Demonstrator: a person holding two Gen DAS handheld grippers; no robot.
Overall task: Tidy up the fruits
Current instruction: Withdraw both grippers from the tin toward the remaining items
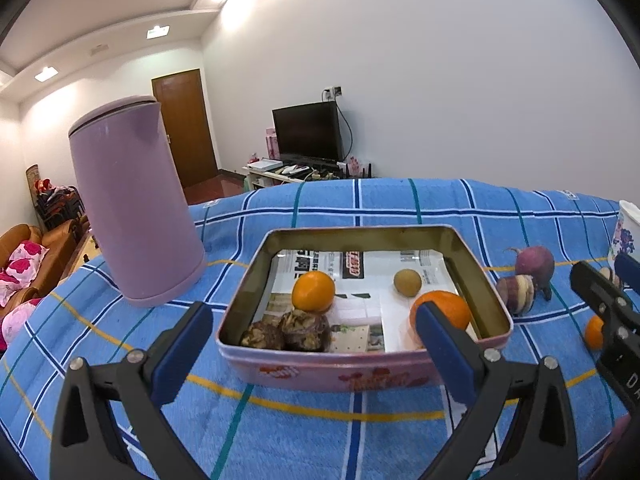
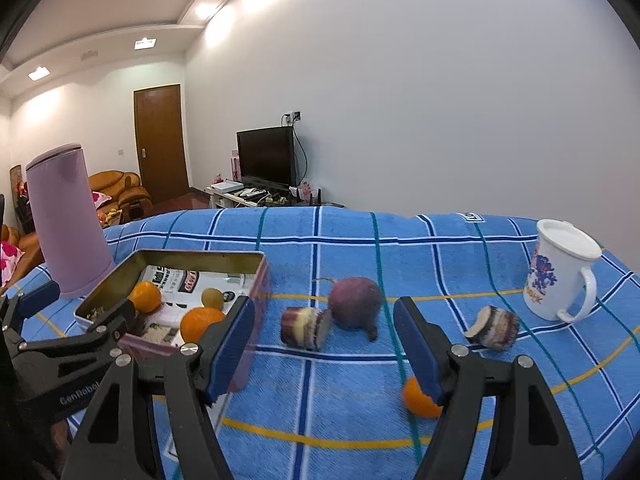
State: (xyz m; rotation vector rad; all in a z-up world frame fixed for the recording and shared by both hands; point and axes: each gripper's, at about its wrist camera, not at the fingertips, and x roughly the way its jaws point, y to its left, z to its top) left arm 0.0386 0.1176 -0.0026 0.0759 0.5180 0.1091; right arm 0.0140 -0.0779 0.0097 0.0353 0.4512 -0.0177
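Room is seen between the pink tin point(image 2: 256, 280) and the mug point(image 2: 560, 276). Left gripper point(image 1: 312, 344) and right gripper point(image 2: 324, 344) are held wide apart, with nothing gripped.

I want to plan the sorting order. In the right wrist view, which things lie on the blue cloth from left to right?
Tall lilac cylindrical container → pink rectangular tin box → striped cut root piece → round purple root → small orange fruit → second striped cut piece → white printed mug.

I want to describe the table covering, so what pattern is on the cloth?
The cloth is blue with a white, navy, teal and yellow check, best seen in the right wrist view.
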